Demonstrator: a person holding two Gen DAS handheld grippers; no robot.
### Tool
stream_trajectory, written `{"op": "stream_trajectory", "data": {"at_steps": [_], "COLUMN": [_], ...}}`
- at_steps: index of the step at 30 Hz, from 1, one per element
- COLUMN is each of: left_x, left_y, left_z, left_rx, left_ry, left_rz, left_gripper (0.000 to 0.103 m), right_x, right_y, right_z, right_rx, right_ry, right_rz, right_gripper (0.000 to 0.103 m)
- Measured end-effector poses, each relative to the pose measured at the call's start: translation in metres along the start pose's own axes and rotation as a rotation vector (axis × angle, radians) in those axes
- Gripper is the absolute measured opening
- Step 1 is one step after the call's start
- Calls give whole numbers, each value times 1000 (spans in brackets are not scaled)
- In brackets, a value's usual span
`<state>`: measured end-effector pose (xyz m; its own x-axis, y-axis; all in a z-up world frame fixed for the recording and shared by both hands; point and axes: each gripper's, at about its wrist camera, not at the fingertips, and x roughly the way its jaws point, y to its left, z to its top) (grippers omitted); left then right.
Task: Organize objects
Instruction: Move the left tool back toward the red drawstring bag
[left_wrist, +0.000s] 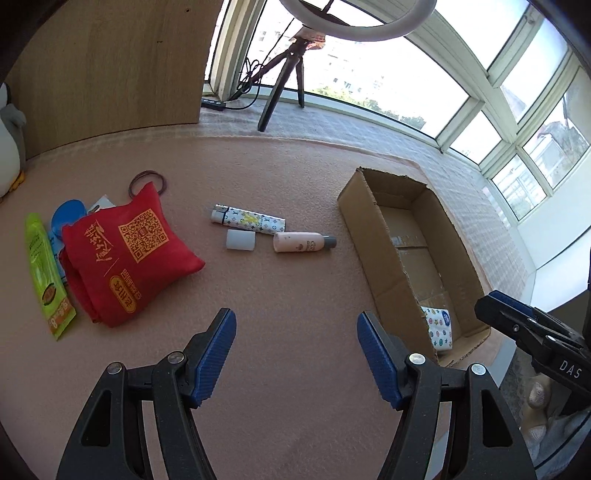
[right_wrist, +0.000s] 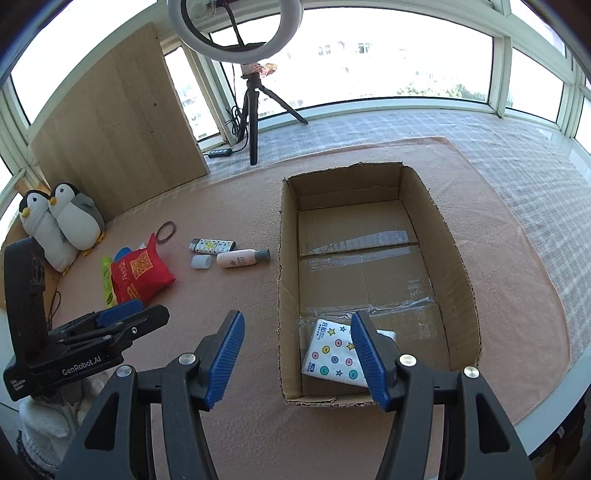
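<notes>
**Two wrist cameras, one shared mat**

The left wrist view looks forward and down along the left gripper (left_wrist: 296, 354) from a low, near position, facing the far window, with the cardboard box (left_wrist: 373, 254) off to its right. The right wrist view sits further right and a little higher behind the right gripper (right_wrist: 297, 358), looking almost straight down into the same cardboard box (right_wrist: 458, 266). Both views share the pink mat (left_wrist: 288, 288), the red bag (left_wrist: 125, 254), the ring light tripod (right_wrist: 253, 122) and the far window, and each catches the other gripper at its edge.
</notes>
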<state>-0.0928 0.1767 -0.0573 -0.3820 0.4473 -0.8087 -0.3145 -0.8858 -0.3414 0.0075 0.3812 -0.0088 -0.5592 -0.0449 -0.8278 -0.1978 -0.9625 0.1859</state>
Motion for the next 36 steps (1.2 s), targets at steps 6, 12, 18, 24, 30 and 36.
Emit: {"op": "stream_trajectory", "data": {"at_steps": [6,12,18,24,30,36], "left_x": [-13,-20,-17,-2,21,31], "left_y": [58,103,133,148,157,157], "left_z": [10,30,57,77,81,83], "left_rx": [-94,-171,-211,-213,-207,-183], "left_ry": [-20,-42,-54,-30,26,38], "left_rz": [71,117,149,180,194,213], "left_gripper": [71,71,71,71,71,71], "right_x": [5,5,5,5,4,6], "right_y": [31,54,63,65,63,58], "right_z": [-6,-12,-16,-19,-21,-23], "right_rx": [-38,-72,-71,-60,-47,-32], "right_ry": [12,16,19,25,24,32], "right_rz": [19,19,15,7,3,-2], "right_gripper": [56,56,56,56,56,56]}}
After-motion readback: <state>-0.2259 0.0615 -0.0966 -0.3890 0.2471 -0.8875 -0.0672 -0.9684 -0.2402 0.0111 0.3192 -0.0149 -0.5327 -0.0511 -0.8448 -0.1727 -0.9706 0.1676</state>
